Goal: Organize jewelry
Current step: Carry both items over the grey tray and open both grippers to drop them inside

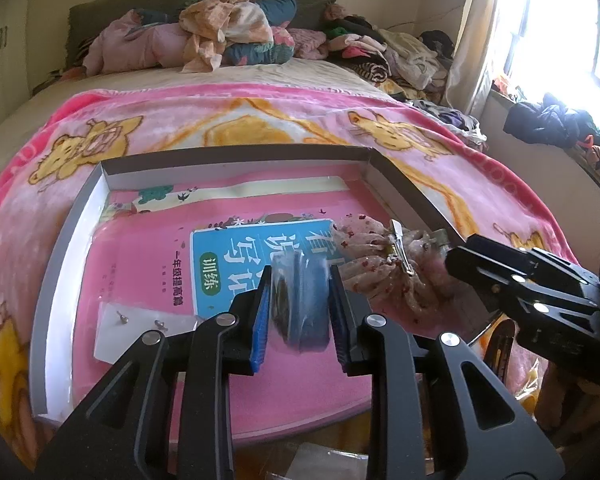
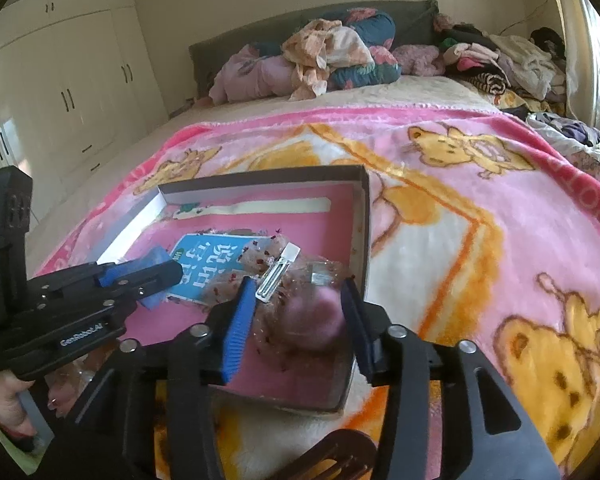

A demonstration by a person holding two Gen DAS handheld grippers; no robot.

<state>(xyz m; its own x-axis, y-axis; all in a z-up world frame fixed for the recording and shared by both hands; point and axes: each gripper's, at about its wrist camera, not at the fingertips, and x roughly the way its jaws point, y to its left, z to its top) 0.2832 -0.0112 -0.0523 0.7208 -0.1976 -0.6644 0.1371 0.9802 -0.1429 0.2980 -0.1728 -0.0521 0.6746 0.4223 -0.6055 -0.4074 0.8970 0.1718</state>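
A blurred clear packet (image 1: 298, 300) is being held between the left gripper's (image 1: 300, 316) pads above the shallow box (image 1: 236, 162), seemingly for dropping inside, while the right gripper (image 2: 296, 328), jaws wide and unclosed, is being positioned around the frilly hair clip (image 2: 288, 280) at the box's right.

Blurred, covered and cropped parts of the bed scene

The clear packet (image 1: 300, 304) between the left gripper's (image 1: 300, 312) pads is motion-blurred, its dark contents unreadable. The pink thing (image 2: 314, 326) between the right gripper's (image 2: 298, 328) pads is a soft smear, so contact cannot be judged. The frilly hair clip (image 1: 392, 264) covers part of the blue book title (image 1: 256, 256). The studs on the white card (image 1: 140, 320) are too small to make out. A brown comb-like object (image 2: 332, 460) is cut off by the bottom edge.
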